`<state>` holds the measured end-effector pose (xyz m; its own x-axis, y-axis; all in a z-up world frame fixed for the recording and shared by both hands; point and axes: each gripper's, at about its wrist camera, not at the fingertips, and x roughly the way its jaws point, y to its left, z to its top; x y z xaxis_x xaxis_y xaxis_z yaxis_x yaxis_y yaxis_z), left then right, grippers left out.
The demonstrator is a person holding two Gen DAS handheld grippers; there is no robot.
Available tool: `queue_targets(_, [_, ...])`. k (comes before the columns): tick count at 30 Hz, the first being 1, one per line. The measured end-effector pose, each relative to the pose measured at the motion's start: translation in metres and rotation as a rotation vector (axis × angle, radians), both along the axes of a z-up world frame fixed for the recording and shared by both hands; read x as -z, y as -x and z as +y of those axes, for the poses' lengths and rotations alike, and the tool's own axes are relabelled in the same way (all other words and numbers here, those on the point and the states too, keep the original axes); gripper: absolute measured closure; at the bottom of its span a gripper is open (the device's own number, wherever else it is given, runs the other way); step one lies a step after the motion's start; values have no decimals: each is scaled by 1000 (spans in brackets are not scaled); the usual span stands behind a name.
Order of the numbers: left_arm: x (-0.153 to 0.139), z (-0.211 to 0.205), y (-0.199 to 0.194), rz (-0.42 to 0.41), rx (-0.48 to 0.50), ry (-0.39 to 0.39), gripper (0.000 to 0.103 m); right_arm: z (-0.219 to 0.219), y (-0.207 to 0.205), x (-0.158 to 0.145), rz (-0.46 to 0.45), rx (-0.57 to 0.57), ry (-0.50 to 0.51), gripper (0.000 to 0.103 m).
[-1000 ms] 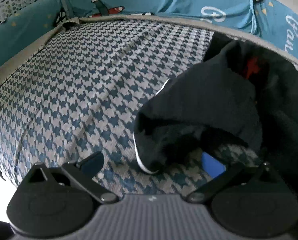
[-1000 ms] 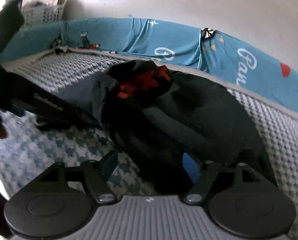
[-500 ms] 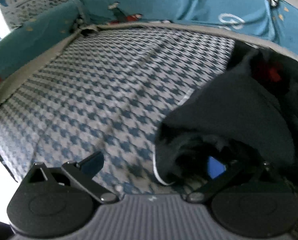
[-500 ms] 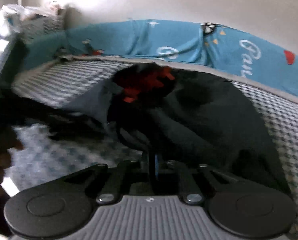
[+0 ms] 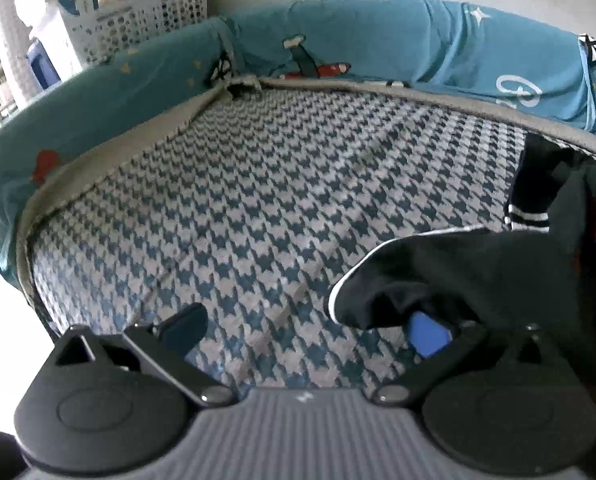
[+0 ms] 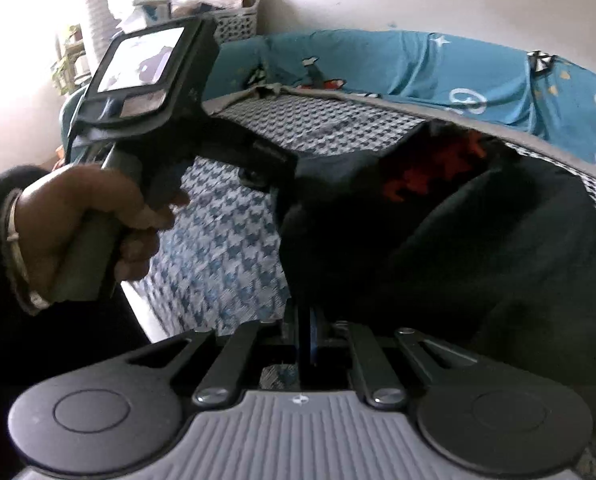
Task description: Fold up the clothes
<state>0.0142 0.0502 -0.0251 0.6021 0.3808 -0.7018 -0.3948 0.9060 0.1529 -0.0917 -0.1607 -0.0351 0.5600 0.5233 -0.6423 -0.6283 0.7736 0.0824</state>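
Across the right half of the houndstooth bedspread [image 5: 257,200] slumps a soft, limp dark garment [image 6: 478,240]. Right gripper [image 6: 306,336] pinches its near fold; left gripper [image 5: 310,328] gapes beside the piped hem [image 5: 354,276], the firmest hold.

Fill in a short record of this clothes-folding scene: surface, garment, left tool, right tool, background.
surface: houndstooth-patterned mattress
garment: dark garment with red detail, crumpled, unfolded, white-trimmed edge
left tool: open, one finger under the garment's edge
right tool: shut on the dark garment
left hand: grips the left tool's handle, bangle on the wrist
background: teal cartoon-print bumper, white laundry basket
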Motion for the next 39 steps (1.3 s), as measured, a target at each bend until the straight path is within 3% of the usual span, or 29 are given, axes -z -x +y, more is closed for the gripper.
queue_targets(4, [-11, -6, 6, -59, -13, -32, 0, 3, 1, 1, 15, -22, 9, 91])
queue_targets(7, [-19, -3, 9, -98, -48, -43, 0, 0, 2, -4, 9, -29, -4, 80])
queue_targets(9, [-22, 1, 11, -113, -63, -31, 0, -3, 2, -10, -5, -31, -13, 80])
queue_targets(17, [-18, 1, 7, -81, -13, 18, 0, -20, -15, -23, -22, 76, -66, 78])
queue_targets(24, [-15, -6, 7, -66, 27, 28, 0, -28, -27, -27, -31, 147, -58, 73])
queue_targets(39, [-5, -19, -6, -4, 103, 61, 0, -45, -88, -33, -48, 262, -32, 72])
